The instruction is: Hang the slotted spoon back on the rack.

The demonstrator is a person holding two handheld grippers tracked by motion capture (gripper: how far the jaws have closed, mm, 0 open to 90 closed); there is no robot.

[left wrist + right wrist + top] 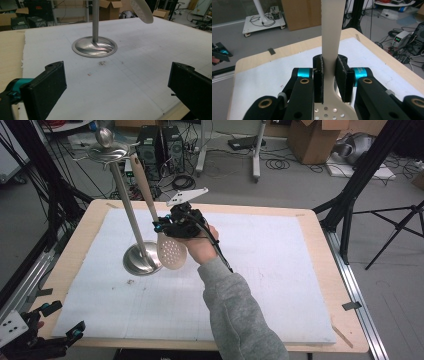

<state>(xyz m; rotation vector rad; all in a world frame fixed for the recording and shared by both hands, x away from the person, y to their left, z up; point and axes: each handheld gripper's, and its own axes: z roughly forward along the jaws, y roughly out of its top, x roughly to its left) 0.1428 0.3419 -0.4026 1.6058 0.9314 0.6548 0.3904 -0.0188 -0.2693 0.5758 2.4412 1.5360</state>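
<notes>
A white sheet (260, 285) covers the wooden tabletop (80, 240); boxes and cables crowd the floor behind. The right tool (161, 226) is clamped on the cream slotted spatula (171, 251), beside the steel stand (141, 258). The left tool (60, 330) sits at the near-left corner, jaws apart. The stand's pole is cut off in the left gripper view.

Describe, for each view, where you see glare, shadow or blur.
High view: shiny glare on the metal stand. Left gripper view: bright streaks on that stand's base, near jaws soft. Right gripper view: slotted spoon handle sharp, floor behind slightly soft.
</notes>
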